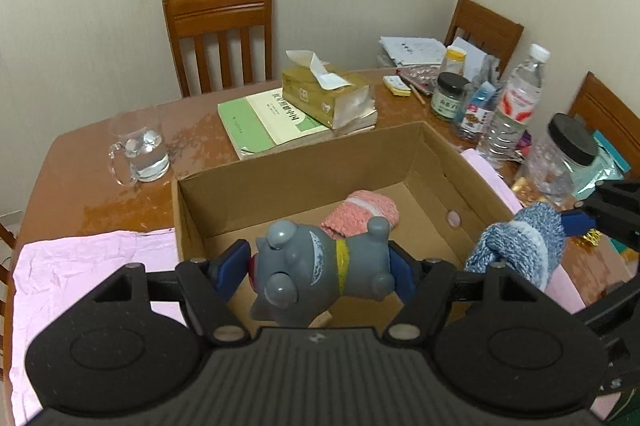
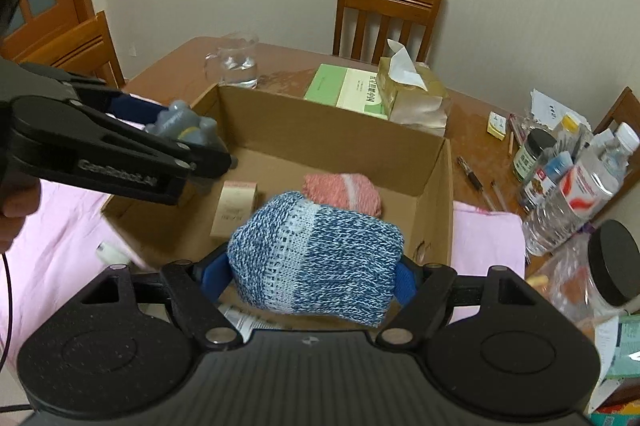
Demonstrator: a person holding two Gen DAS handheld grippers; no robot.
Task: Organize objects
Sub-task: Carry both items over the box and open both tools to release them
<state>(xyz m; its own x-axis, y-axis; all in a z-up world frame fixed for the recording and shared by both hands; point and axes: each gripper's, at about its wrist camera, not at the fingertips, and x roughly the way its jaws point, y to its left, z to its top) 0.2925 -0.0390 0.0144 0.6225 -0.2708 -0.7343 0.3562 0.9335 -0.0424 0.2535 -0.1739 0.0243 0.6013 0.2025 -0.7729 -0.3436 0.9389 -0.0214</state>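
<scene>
An open cardboard box [image 1: 304, 165] [image 2: 320, 125] stands on the table. My left gripper [image 1: 320, 268] is shut on a grey toy figure [image 1: 316, 266] with a yellow collar, held over the box's near left part; the toy [image 2: 182, 125] also shows in the right wrist view. My right gripper [image 2: 310, 276] is shut on a blue knitted bundle [image 2: 316, 254] above the box's near edge; the same bundle [image 1: 520, 242] hangs at the box's right wall. Inside lie a pink knitted bundle [image 1: 362, 211] [image 2: 342, 191] and a small beige carton [image 2: 234, 207].
A pink cloth [image 1: 84, 266] lies under the box. Behind it are a glass mug of water [image 1: 138, 149], a green book [image 1: 268, 123] and a tissue box [image 1: 326, 93]. Bottles and jars [image 1: 516, 105] crowd the right side. Wooden chairs [image 1: 220, 33] surround the table.
</scene>
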